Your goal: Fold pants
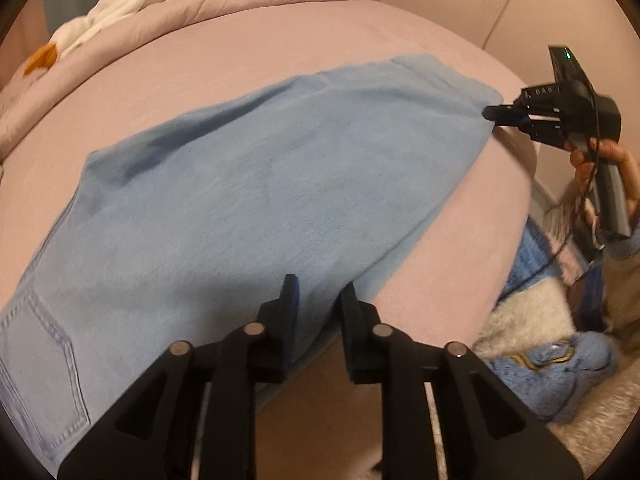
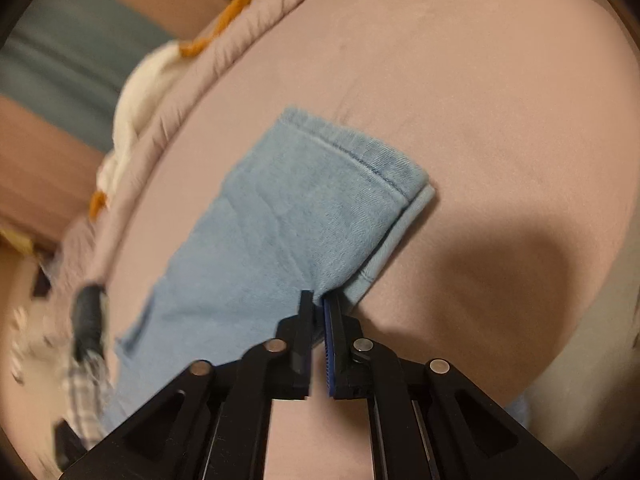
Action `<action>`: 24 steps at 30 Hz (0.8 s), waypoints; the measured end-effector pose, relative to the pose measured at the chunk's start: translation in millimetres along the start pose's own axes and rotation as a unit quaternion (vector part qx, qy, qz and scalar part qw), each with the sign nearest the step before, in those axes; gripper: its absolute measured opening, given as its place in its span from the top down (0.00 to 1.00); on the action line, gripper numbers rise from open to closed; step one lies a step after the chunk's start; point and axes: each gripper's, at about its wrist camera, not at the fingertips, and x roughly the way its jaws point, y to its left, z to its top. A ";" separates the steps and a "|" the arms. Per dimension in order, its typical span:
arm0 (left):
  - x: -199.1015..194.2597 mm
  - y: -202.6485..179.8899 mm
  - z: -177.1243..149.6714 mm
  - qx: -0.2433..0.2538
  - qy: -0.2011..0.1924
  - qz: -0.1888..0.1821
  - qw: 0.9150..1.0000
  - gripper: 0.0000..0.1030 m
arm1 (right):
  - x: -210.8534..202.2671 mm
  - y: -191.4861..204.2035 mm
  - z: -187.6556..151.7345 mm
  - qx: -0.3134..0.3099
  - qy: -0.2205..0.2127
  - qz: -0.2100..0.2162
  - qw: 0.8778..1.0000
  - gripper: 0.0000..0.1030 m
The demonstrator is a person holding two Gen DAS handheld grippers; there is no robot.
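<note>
Light blue denim pants (image 1: pixel 256 200) lie across a pink bed, back pocket at the lower left, hem end at the upper right. My left gripper (image 1: pixel 318 294) is open, its fingertips (image 1: pixel 290 292) over the near edge of the pants. My right gripper (image 1: pixel 494 114) shows at the hem corner in the left wrist view. In the right wrist view the right gripper (image 2: pixel 319 300) is shut on the hem corner of the pants (image 2: pixel 296 216), which are doubled so two hem layers show.
The pink bed (image 1: pixel 240 64) fills both views, with a rolled pink quilt (image 1: pixel 224 4) and a white and orange plush toy (image 1: pixel 132 4) at its far side. Blue and white fluffy items (image 1: pixel 560 360) lie on the floor beside the bed.
</note>
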 end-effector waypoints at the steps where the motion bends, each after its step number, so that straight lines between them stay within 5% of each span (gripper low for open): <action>1: -7.7 2.4 -2.3 -0.009 -0.003 -0.010 1.000 0.79 | -2.8 -1.1 2.6 0.003 0.002 0.003 1.000 0.96; 3: -25.0 10.5 -7.1 -0.033 -0.020 -0.045 0.998 0.78 | -17.6 -3.8 7.8 0.003 -0.024 -0.015 1.000 0.91; 5: -40.7 25.1 -10.4 -0.068 -0.043 -0.075 0.994 0.70 | -34.1 1.2 9.1 -0.014 -0.063 -0.052 0.997 0.72; 7: -49.8 47.4 -10.4 -0.114 -0.066 -0.070 0.989 0.64 | -44.9 20.2 6.2 -0.065 -0.095 -0.077 0.990 0.68; 12: -46.4 102.0 -22.6 -0.226 -0.083 -0.004 0.971 0.65 | -7.8 107.6 -31.9 -0.219 -0.016 0.031 0.975 0.68; 16: -46.2 115.2 -54.7 -0.240 -0.059 0.049 0.968 0.66 | 36.4 176.2 -96.4 -0.344 0.056 0.073 0.934 0.71; 19: -57.2 121.7 -83.1 -0.252 -0.073 0.027 0.965 0.66 | 63.6 205.9 -150.2 -0.434 0.118 0.068 0.891 0.71; 22: -69.3 125.3 -96.9 -0.264 -0.084 0.012 0.961 0.66 | 67.4 225.5 -177.9 -0.523 0.114 0.035 0.844 0.70; 24: -73.3 128.3 -98.7 -0.276 -0.091 -0.001 0.957 0.66 | 63.5 236.2 -170.2 -0.513 0.151 0.082 0.841 0.71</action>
